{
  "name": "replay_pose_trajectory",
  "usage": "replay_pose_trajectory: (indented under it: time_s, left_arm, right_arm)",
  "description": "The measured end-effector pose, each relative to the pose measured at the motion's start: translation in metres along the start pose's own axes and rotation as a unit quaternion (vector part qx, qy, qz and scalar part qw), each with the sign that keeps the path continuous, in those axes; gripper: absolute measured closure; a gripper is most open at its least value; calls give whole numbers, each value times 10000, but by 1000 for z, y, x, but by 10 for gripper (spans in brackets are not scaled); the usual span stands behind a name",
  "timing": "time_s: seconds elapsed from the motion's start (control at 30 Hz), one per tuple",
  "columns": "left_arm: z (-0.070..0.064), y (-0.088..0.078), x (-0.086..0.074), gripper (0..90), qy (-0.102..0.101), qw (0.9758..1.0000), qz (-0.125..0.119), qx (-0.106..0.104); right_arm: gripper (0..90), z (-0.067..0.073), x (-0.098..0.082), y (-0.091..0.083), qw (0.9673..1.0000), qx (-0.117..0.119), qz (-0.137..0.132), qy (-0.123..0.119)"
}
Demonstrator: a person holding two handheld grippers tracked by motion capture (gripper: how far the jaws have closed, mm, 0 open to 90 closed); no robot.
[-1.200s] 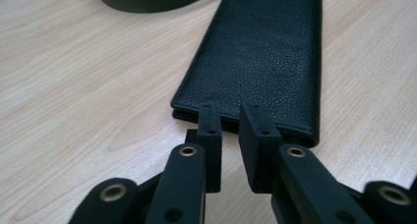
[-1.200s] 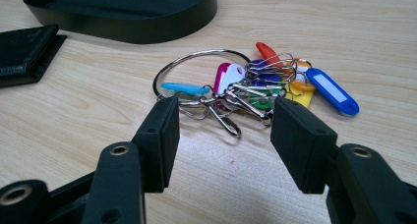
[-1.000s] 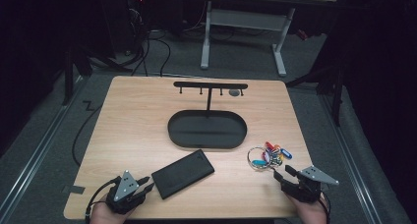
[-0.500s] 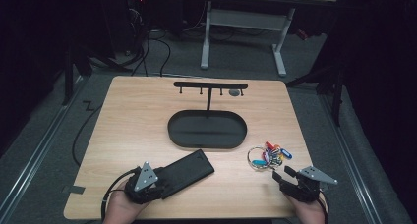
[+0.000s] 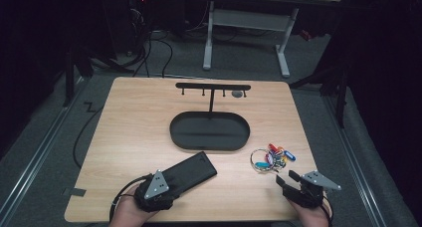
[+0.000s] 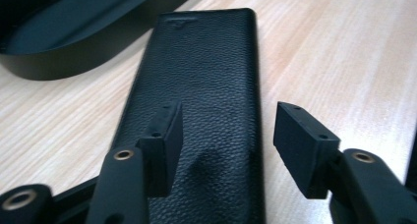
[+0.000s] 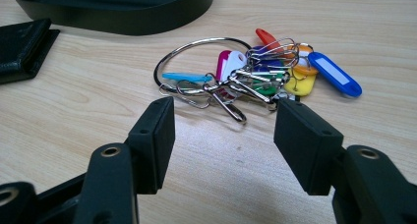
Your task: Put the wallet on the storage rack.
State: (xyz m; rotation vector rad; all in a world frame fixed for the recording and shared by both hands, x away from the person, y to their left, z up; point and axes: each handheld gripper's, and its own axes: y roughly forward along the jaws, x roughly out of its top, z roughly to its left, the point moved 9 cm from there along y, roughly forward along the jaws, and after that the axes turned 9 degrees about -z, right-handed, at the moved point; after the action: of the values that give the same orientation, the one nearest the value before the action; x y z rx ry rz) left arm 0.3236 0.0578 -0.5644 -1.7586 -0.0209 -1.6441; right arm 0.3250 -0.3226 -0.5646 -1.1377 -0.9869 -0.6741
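Over the last second the left gripper (image 5: 166,186) has slid right onto the near end of the black leather case (image 6: 196,111) at lower centre, jaws spread over it, likely readying a grasp, while the right gripper (image 7: 223,145) waits spread before the key bunch (image 7: 246,76).

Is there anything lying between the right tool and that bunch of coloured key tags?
Nothing visible. The right tool is open, its jaws aimed at the key tags, with bare table between them. The black case and oval tray lie off to the side.
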Motion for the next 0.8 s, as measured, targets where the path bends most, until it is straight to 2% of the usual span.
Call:
replay_pose_trajectory:
  time_s: [0.13,0.3,0.37,0.5,0.57,0.6,0.67,0.73,0.8]
  left_arm:
    - [-3,4,-1,482,130,9999,69,-48]
    - [-4,10,-6,464,454,9986,235,115]
    - [-4,12,-8,458,516,9982,275,136]
    - [-4,13,-10,444,614,9975,285,221]
    - [-4,12,-11,437,668,9968,300,314]
    - [-5,13,-12,437,707,9965,298,342]
    - [-5,13,-14,443,904,9940,360,504]
    - [-5,13,-14,463,927,9935,369,540]
    - [-5,14,-15,476,1022,9921,384,613]
  right_arm:
    - [407,-3,-5,2,9999,-10,73,133]
    - [407,-6,-6,2,9997,-24,56,256]
    - [407,-5,-6,2,9996,-33,59,263]
    - [408,-3,-3,2,9998,-72,36,200]
    - [409,0,-1,0,10000,-37,5,33]
    - [409,0,-1,0,10000,-37,5,33]
    - [409,0,1,-1,10000,-7,-25,-40]
    - [409,1,1,-1,10000,9,-36,-57]
    - [410,3,3,-2,9999,77,-77,-109]
